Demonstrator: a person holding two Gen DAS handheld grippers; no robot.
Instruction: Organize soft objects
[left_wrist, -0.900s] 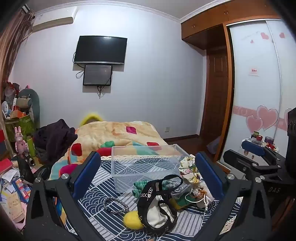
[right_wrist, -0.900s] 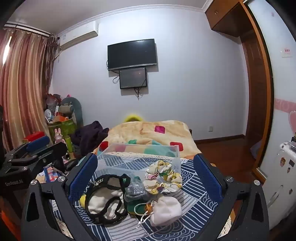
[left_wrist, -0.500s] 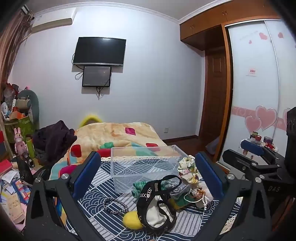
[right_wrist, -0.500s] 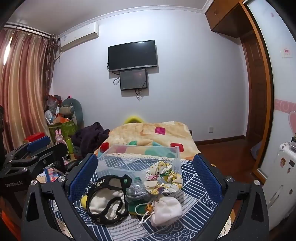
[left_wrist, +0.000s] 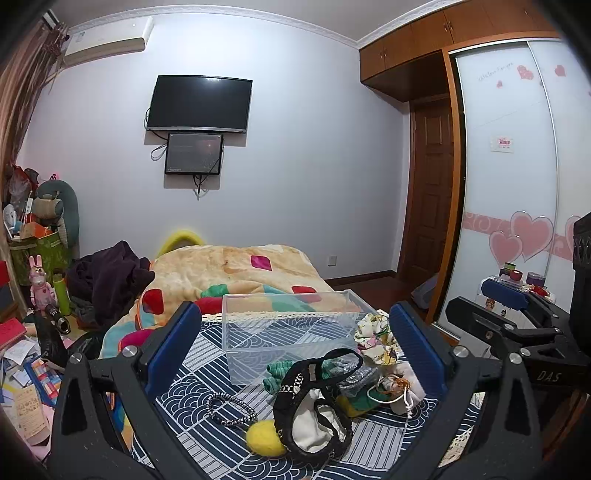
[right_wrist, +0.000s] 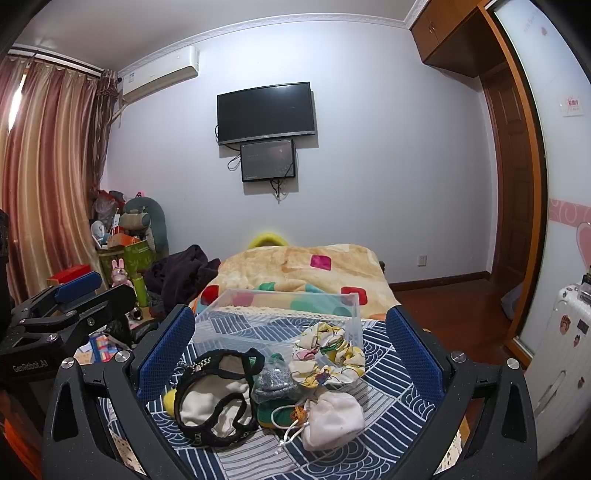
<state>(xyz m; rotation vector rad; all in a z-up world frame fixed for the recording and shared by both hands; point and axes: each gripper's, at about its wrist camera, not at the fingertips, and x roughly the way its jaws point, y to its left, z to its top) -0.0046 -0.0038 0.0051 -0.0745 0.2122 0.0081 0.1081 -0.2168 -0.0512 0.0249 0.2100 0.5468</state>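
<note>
A pile of soft things lies on the blue patterned cloth (left_wrist: 207, 373): a black-trimmed white garment (left_wrist: 314, 413) (right_wrist: 218, 402), a yellow ball (left_wrist: 264, 437), a black-and-white hair band (left_wrist: 229, 406), a floral scrunchie (right_wrist: 327, 354) (left_wrist: 375, 338), a white drawstring pouch (right_wrist: 330, 415), grey and green knits (right_wrist: 275, 382). A clear plastic box (left_wrist: 288, 328) (right_wrist: 277, 317) stands behind them, with nothing in it. My left gripper (left_wrist: 295, 347) and right gripper (right_wrist: 290, 350) are both open and empty, held above the pile.
A bed with an orange patchwork blanket (left_wrist: 229, 269) lies beyond the box. Clutter and toys (left_wrist: 40, 280) stand at the left. A wardrobe with heart stickers (left_wrist: 517, 221) and a white suitcase (right_wrist: 565, 339) are at the right. A TV (left_wrist: 199, 103) hangs on the far wall.
Both views have shifted slightly, the scene sitting a little lower and nearer. Both grippers stay open and nothing on the cloth has moved.
</note>
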